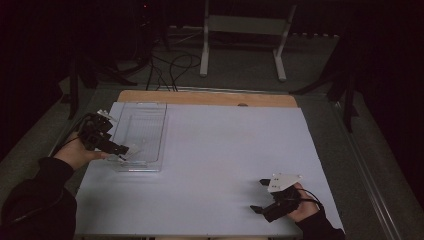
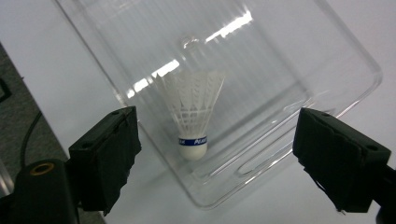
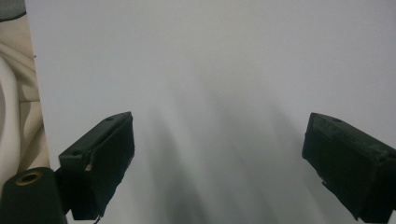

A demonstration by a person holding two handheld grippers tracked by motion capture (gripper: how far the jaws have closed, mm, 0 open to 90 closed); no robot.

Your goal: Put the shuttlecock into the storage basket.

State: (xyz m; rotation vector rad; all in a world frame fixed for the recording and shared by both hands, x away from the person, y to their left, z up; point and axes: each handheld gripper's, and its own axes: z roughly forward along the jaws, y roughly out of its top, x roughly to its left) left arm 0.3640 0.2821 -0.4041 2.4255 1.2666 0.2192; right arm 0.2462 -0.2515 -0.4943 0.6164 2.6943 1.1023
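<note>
Counter (image 1: 215, 165) is carrying 1 clear plastic tray (image 1: 150, 125), sitting right under and ahead of the left tool (image 1: 121, 150). Right tool (image 1: 260, 196) is hovering low over bare counter well off to the side, jaws wide apart, holding nothing. It is idling; keep it there, out of the way.

Left tool (image 2: 215, 154) is hanging over the tray's near corner, jaws wide apart, nothing between them yet. In the left gripper view the tray (image 2: 327, 60) is running away from the tool at a slant, ribbed floor, low walls.

Shuttlecock (image 2: 195, 116) is lying inside the tray, between the 2 jaw lines and a bit ahead of them, cork end toward the tool, skirt fanning away. It is closer to the left jaw than the right.

Judgement: step in hand is the reach-in for the pick.
- Shift slightly toward the left jaw's side to centre the cork.
- Drop past the near wall without clipping the rim; the tray looks light and would probably slide.
- Close on the cork or the band just above it, not the skirt, which would likely crush or spring out.
- Close slowly.
</note>
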